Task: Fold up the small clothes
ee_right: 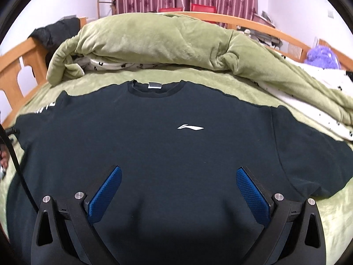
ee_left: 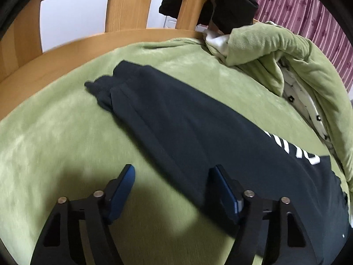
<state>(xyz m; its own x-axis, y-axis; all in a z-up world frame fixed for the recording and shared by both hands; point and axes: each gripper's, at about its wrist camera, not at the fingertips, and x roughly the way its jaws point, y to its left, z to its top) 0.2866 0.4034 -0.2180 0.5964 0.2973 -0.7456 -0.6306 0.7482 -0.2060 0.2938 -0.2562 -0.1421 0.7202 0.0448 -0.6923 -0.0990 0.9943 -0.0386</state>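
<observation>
A dark long-sleeved shirt (ee_right: 154, 145) with a small white logo (ee_right: 190, 128) lies spread flat, front up, on the green blanket (ee_right: 331, 209). Its collar and grey tag (ee_right: 155, 85) point away from me. In the left wrist view one sleeve (ee_left: 176, 114) stretches out to its cuff (ee_left: 99, 88), with white lettering (ee_left: 297, 148) near the shoulder. My left gripper (ee_left: 173, 170) is open just above the sleeve's near edge, which runs between the blue pads untouched. Low over the shirt's lower body, my right gripper (ee_right: 178, 171) stands open and holds nothing.
A rolled green quilt (ee_right: 154, 42) with a white patterned lining lies along the far side of the shirt. The wooden bed frame (ee_left: 66, 50) curves around the mattress, and dark clothing (ee_left: 220, 4) hangs over it. A black cable (ee_right: 13, 154) runs down at the left edge.
</observation>
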